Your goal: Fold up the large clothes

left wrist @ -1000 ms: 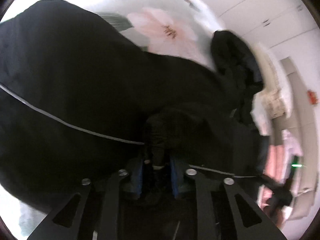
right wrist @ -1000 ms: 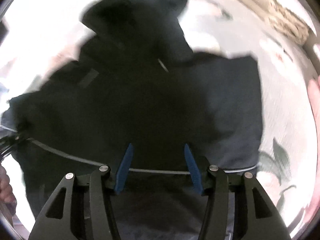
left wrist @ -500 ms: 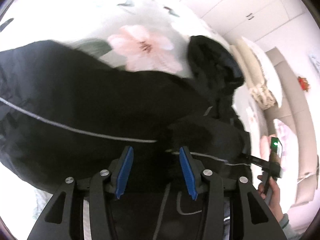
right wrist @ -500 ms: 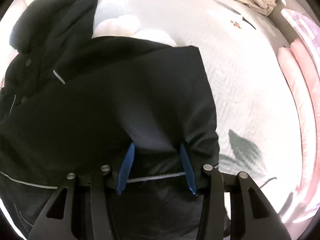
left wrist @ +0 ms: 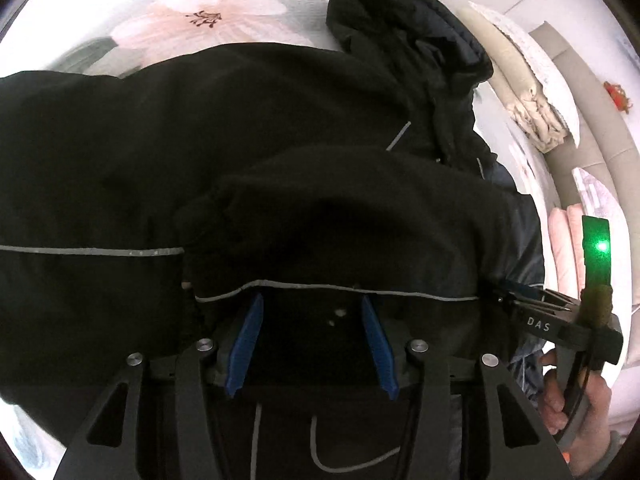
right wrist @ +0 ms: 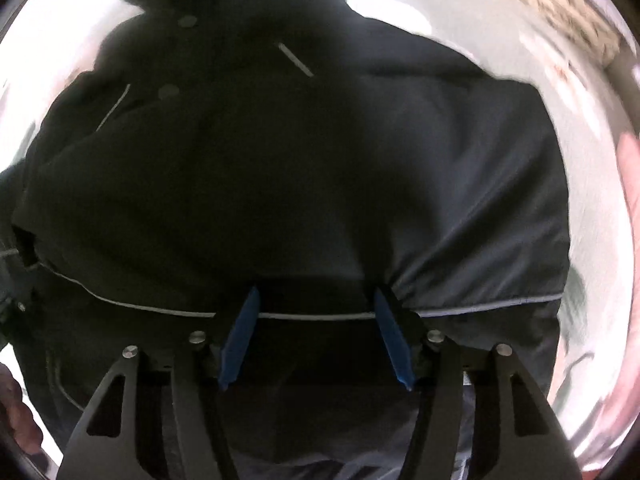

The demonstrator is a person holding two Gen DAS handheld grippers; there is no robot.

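A large black hooded jacket [left wrist: 240, 128] with thin grey reflective piping lies on a floral bedspread [left wrist: 192, 24]. Its hood [left wrist: 404, 36] points away at the top. A folded layer with a piped hem lies over the middle. My left gripper [left wrist: 311, 308] is open, its blue pads either side of that hem, holding nothing. My right gripper [right wrist: 316, 304] is open too, straddling the piped hem of the jacket [right wrist: 304, 168]. The right gripper also shows at the right edge of the left wrist view [left wrist: 532, 300], with a green light.
Folded beige and white bedding [left wrist: 528, 112] and pink folded cloth [left wrist: 568, 248] sit at the right by white cupboards. A hand [left wrist: 576, 392] holds the right tool. The bedspread surrounds the jacket.
One second ago my left gripper was shut on black fabric; it has opened and let go. The folded layer now lies flat across the jacket. The right gripper has stayed open.
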